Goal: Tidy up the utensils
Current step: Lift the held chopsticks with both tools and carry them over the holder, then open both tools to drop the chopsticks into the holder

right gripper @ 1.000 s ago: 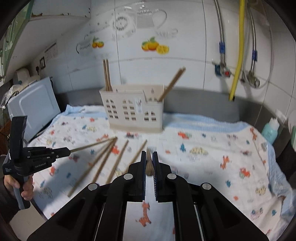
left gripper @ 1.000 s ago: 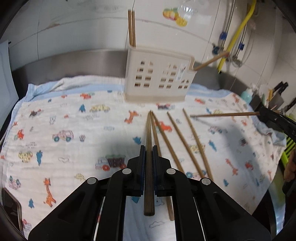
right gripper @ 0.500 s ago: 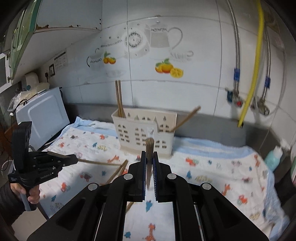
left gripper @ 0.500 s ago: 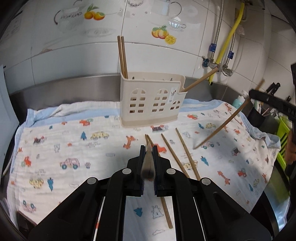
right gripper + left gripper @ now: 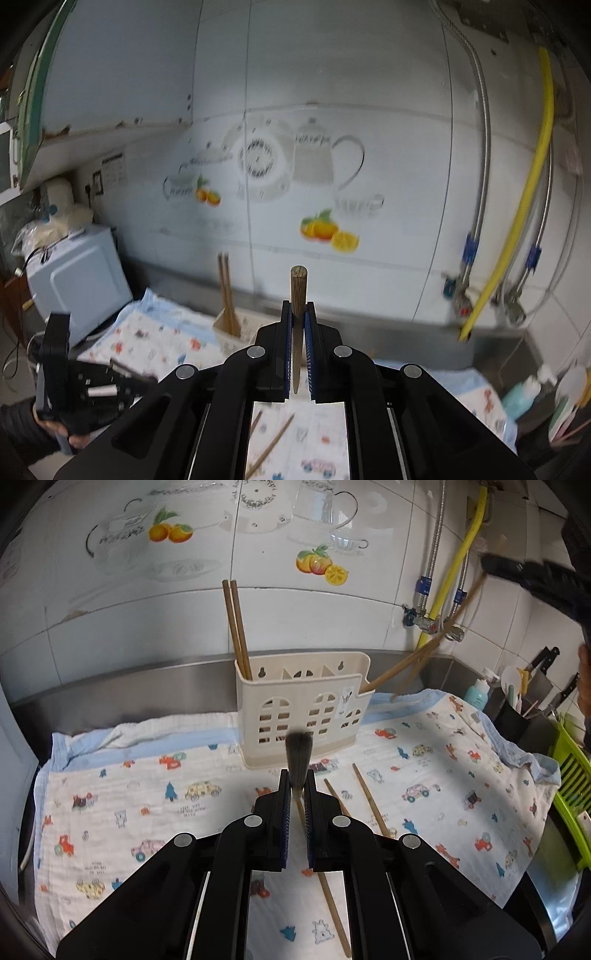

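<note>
The right wrist view is smeared by motion: the chopstick holder (image 5: 236, 325) at lower centre is mostly hidden behind the right gripper (image 5: 297, 332), only its left corner showing. In the left wrist view the butt of the held chopstick (image 5: 298, 753) is out of focus and covers part of the holder's front. The other gripper (image 5: 535, 579) at upper right is blurred and cut by the frame edge.

Table (image 5: 122, 681): steel surface, covered by a white cartoon-print cloth (image 5: 147, 812). On the cloth: one cream slotted utensil holder (image 5: 303, 709), upright at the rear; three loose wooden chopsticks (image 5: 369, 801) lying before it.
</note>
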